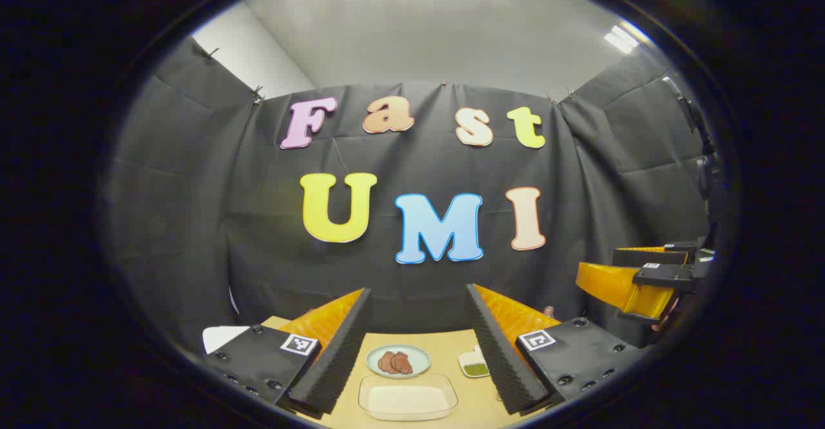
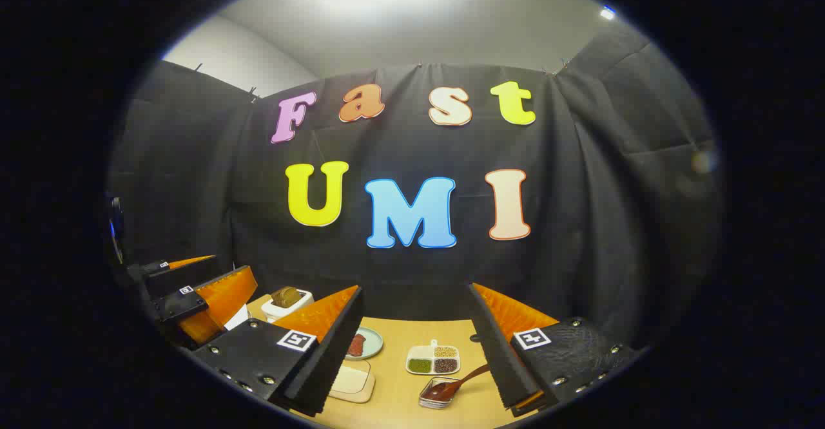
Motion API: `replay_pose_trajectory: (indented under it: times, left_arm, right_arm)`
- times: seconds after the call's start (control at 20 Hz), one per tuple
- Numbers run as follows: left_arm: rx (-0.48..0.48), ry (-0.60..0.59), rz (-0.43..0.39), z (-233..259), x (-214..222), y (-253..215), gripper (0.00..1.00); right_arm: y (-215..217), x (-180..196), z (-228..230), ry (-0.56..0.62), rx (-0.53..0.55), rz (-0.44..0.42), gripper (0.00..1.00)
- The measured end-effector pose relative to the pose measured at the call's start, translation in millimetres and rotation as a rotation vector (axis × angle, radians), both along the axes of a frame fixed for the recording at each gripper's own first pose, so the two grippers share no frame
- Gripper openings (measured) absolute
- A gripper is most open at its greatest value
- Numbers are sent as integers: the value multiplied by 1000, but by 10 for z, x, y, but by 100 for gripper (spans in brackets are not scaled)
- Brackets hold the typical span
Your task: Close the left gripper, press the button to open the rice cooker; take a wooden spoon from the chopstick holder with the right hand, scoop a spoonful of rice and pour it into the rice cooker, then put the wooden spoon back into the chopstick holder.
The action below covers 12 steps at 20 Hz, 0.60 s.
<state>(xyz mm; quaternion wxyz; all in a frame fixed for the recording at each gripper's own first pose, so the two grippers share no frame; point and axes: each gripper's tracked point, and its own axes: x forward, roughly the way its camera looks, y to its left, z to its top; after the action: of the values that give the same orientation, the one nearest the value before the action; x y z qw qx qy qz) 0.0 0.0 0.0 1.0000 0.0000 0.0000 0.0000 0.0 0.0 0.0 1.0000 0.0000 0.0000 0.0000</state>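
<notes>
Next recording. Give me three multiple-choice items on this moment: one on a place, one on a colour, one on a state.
1. In the left gripper view, where is the plate relative to the glass dish?
A. Inside the dish
B. On the table beyond the dish
C. Held in the tongs

2. What colour is the plate?
A. Pale blue-green
B. Red
C. Black

3. How do the left tongs stand?
A. Shut on a spoon
B. Shut on nothing
C. Open, holding nothing

Answers:
1 B: the plate sits on the table farther from the camera than the dish.
2 A: its rim shows pale blue-green around the brown food.
3 C: the two fingers stand wide apart, with the table showing between them.
</notes>
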Motion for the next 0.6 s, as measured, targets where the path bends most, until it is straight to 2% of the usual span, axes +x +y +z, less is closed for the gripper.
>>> replay_pose_trajectory:
  times: [0.15,0.25,0.35,0.4,0.55,0.6]
  left_arm:
    - [0,9,-9,-32,7,176,97]
    - [-15,9,-5,-25,17,287,100]
    - [-28,13,-8,-17,33,350,97]
    - [-25,10,-7,-1,38,400,100]
    - [-14,13,-5,-18,27,467,100]
    - [-16,14,-7,-19,12,467,97]
  right_arm:
    - [123,26,31,-7,0,-4,96]
    - [172,56,17,-10,-16,-8,96]
    - [238,80,16,-11,-13,-11,96]
    - [282,78,-3,-4,-11,-9,96]
    - [343,64,2,-5,-3,-13,96]
    - [358,71,-3,-7,-4,-18,96]
